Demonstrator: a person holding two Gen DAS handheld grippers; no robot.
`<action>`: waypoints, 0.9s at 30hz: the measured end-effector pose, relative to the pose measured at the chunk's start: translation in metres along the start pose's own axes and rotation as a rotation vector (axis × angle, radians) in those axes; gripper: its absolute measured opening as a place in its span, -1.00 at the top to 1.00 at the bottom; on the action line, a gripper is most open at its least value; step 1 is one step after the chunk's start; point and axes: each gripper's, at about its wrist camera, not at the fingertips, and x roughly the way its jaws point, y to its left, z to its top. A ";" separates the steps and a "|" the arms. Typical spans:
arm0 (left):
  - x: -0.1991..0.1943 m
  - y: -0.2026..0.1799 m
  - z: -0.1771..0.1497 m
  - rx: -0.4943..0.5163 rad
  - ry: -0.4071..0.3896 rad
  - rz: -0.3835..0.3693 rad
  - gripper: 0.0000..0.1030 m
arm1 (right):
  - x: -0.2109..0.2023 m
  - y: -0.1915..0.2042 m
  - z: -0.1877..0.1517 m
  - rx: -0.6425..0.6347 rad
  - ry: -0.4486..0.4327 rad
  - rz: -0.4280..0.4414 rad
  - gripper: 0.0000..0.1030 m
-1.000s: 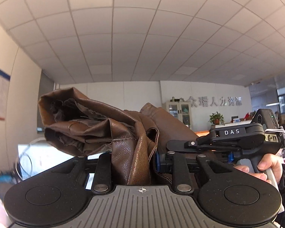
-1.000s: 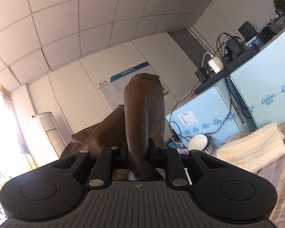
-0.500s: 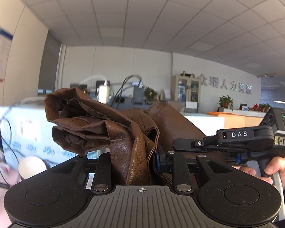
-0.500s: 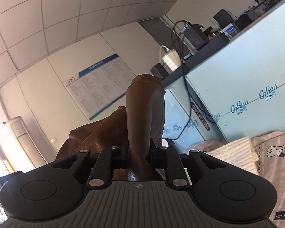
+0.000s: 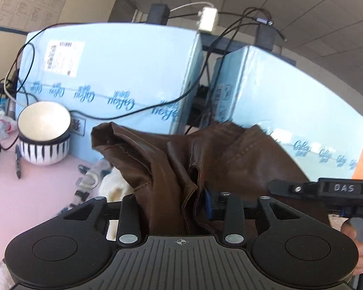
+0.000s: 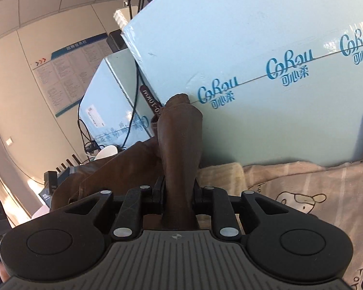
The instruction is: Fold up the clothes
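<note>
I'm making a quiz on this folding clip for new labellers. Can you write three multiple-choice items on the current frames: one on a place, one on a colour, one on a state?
1. Where does the striped bowl stand?
A. at the left, before a pale blue box
B. on the cartoon-print sheet
C. on top of a box

2. What colour is the held garment?
A. grey
B. brown
C. white

3. How do both grippers' jaws stand?
A. both open
C. one open, one shut
B. both shut on the garment

Key: A, the striped bowl stands by the pale blue box; B, the garment is brown leather; B, the left gripper and the right gripper both clamp it.
</note>
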 end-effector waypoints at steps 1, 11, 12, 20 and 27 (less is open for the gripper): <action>-0.001 0.005 -0.001 -0.020 0.012 -0.007 0.10 | 0.003 -0.008 -0.002 0.021 0.012 0.017 0.47; 0.003 -0.022 -0.005 0.134 0.031 0.110 -0.56 | 0.015 -0.020 -0.014 -0.045 0.022 -0.159 -0.45; 0.002 -0.022 -0.006 0.140 0.031 0.119 -0.59 | 0.015 -0.024 -0.013 -0.025 0.024 -0.148 -0.45; -0.014 -0.021 -0.004 0.124 -0.063 0.226 -0.98 | 0.009 -0.028 -0.015 -0.011 0.012 -0.178 -0.78; -0.054 -0.036 0.007 0.129 -0.193 0.323 -1.00 | -0.006 -0.016 -0.006 -0.022 -0.055 -0.205 -0.85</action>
